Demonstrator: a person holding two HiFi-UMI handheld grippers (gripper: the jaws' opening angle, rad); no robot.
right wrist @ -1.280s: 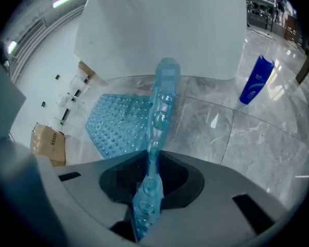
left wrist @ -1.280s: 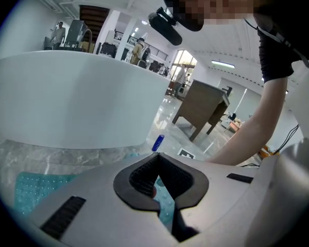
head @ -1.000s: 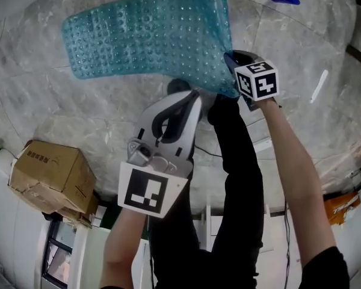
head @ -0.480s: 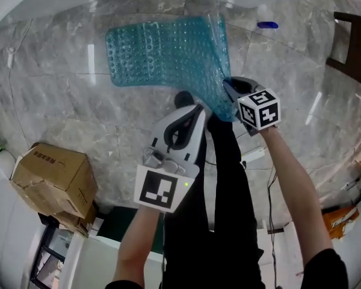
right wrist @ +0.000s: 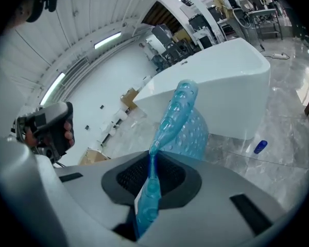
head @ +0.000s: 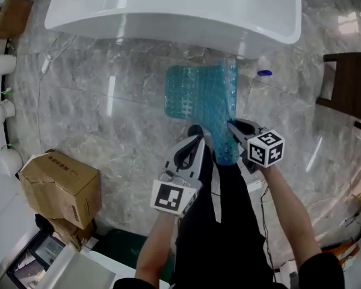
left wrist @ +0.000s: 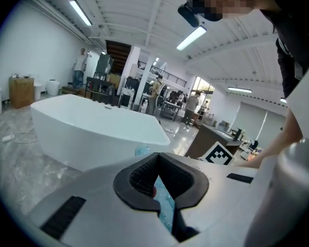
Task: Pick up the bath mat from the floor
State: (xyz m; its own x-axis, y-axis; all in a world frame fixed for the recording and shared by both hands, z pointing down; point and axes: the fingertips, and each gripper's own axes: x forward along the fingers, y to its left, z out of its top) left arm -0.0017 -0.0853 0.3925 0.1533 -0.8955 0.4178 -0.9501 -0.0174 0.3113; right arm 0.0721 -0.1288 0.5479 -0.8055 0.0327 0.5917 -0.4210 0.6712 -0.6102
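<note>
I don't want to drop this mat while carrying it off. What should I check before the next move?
1. Grip of right gripper on bath mat: ok, edge pinched between its jaws.
2. Grip of left gripper: cannot tell; blue shows in its narrow jaw gap.
3. Mat off the floor: cannot tell; far end reaches toward the bathtub.
4. Path clear of cardboard box: ok, it sits well left.
5. Path clear of small blue object: ok, apart, right of the mat.

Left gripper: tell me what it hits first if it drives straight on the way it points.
Probably the white bathtub: its side wall lies just beyond the left gripper. The blue bath mat hangs close by and could brush first; depth is unclear.
</note>
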